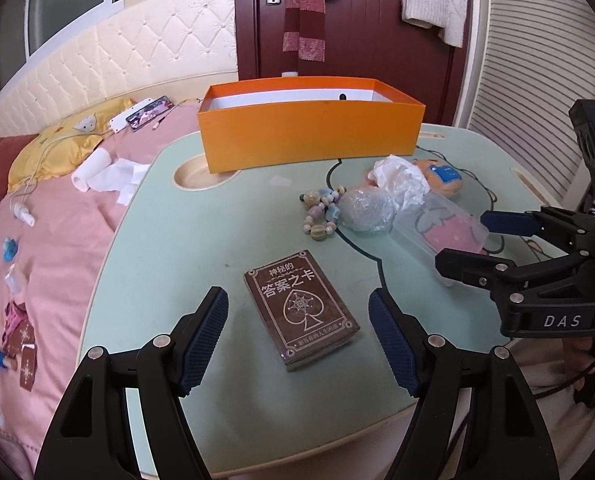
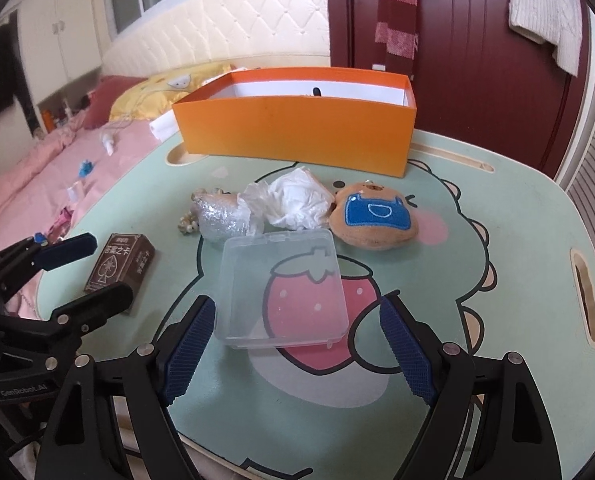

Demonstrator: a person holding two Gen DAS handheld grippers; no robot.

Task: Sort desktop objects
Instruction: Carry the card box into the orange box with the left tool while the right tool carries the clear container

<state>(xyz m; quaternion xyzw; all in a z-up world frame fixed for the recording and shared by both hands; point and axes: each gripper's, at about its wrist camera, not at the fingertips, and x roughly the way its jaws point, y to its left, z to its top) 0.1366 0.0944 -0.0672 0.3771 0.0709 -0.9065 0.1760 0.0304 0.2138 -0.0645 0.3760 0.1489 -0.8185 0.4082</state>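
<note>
A brown card box (image 1: 301, 308) lies flat on the green lap table (image 1: 169, 264) between the fingers of my left gripper (image 1: 296, 294), which is open with a gap on each side. My right gripper (image 2: 297, 304) is open around a clear plastic case (image 2: 281, 288); the left pad is close to its edge and the right pad stands apart. Behind the case lie a wrapped ball (image 2: 221, 216), a crumpled tissue (image 2: 297, 200), a brown plush toy (image 2: 373, 216) and a bead bracelet (image 1: 321, 212). An open orange box (image 1: 309, 136) stands at the table's far edge.
The table sits on a bed with a pink sheet (image 1: 57, 248), where a toilet roll (image 1: 91, 168), a phone (image 1: 149, 112) and small items lie. A dark red door (image 2: 477, 60) with a scarf stands behind. The table has a cup recess (image 1: 197, 174) and a handle slot (image 2: 587, 296).
</note>
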